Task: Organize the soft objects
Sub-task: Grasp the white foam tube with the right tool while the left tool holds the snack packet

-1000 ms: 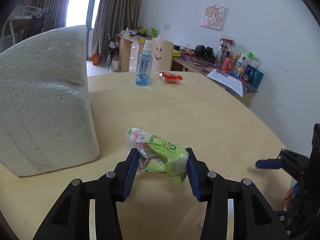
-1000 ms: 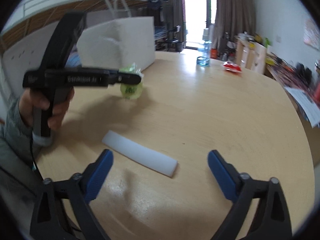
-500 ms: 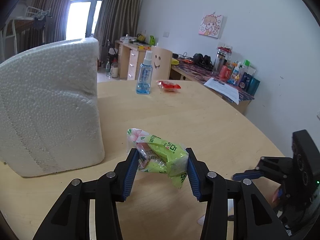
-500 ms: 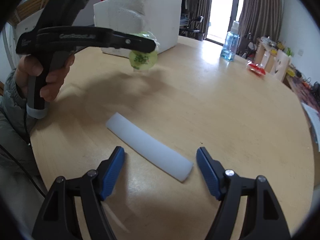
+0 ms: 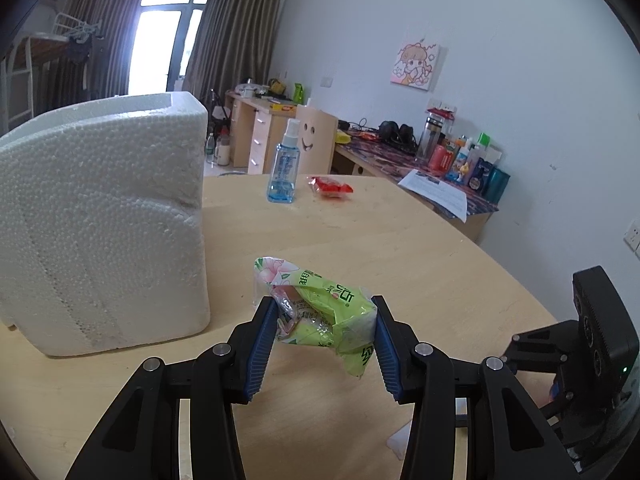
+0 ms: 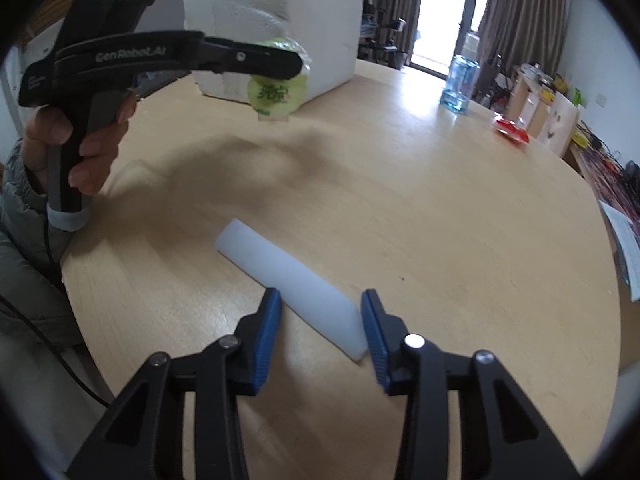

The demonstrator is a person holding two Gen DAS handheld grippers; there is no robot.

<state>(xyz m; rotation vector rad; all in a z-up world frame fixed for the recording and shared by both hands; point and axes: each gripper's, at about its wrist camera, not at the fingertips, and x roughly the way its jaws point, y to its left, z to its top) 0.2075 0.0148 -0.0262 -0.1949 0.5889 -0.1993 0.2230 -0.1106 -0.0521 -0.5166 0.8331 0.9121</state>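
Your left gripper (image 5: pixel 324 330) is clamped on the green tissue pack (image 5: pixel 320 314), held in the air above the round table (image 5: pixel 400 248), just right of the white foam box (image 5: pixel 100 220) and in front of it. Your right gripper (image 6: pixel 320 320) is closing around the near end of the white foam strip (image 6: pixel 288 276), which lies flat on the table, well in front of the foam box; its right pad looks to be at the strip's edge, but I cannot tell that either pad presses yet. As I judge it, 1 soft thing is picked up and not yet put away, 1 is being gripped, and the red packet (image 5: pixel 330 188), behind and to the right of the box, is untouched. Nothing shows what is already inside the box.
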